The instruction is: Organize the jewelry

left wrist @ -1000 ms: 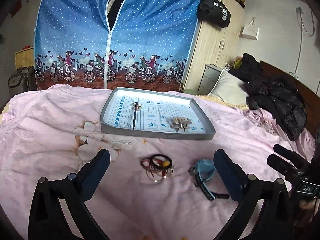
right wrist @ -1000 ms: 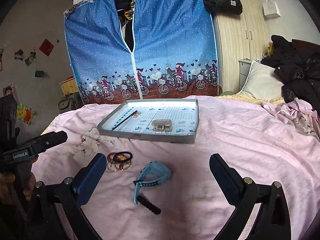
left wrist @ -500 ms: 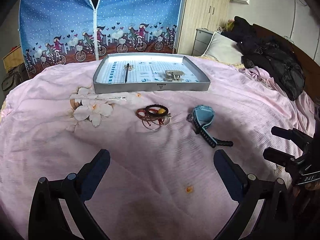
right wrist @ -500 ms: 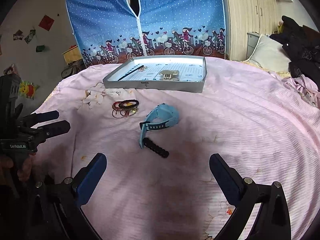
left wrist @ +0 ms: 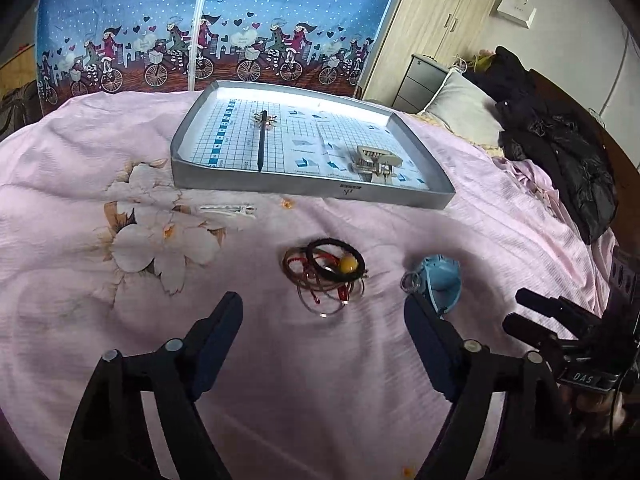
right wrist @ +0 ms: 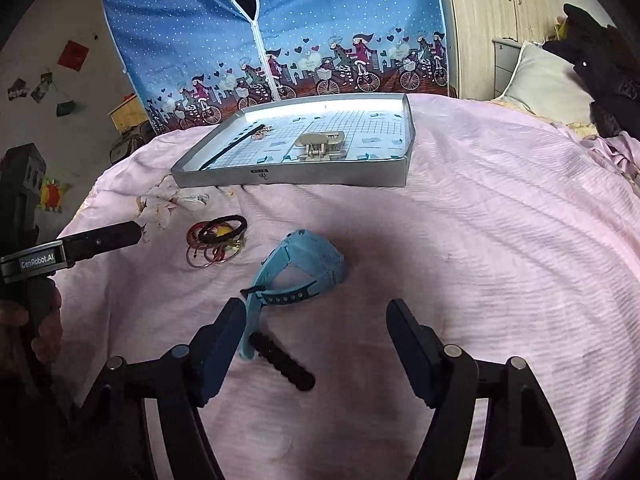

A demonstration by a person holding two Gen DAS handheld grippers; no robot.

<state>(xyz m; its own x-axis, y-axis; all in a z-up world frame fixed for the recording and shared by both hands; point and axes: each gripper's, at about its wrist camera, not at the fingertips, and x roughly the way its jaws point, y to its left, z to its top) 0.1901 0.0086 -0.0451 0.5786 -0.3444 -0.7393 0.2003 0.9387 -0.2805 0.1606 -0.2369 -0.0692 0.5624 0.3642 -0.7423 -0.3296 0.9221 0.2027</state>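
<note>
Gaping left gripper (left wrist: 323, 312) over bracelets (left wrist: 325, 275); right gripper (right wrist: 316, 320) wide, empty

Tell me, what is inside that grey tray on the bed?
Inside the grey tray lie a black hair stick with a decorated head and a beige claw clip. The near wall hides a strip of the floor.

Pale-blue watch (right wrist: 316, 256) on pink floral bedspread (left wrist: 152, 240)
</note>
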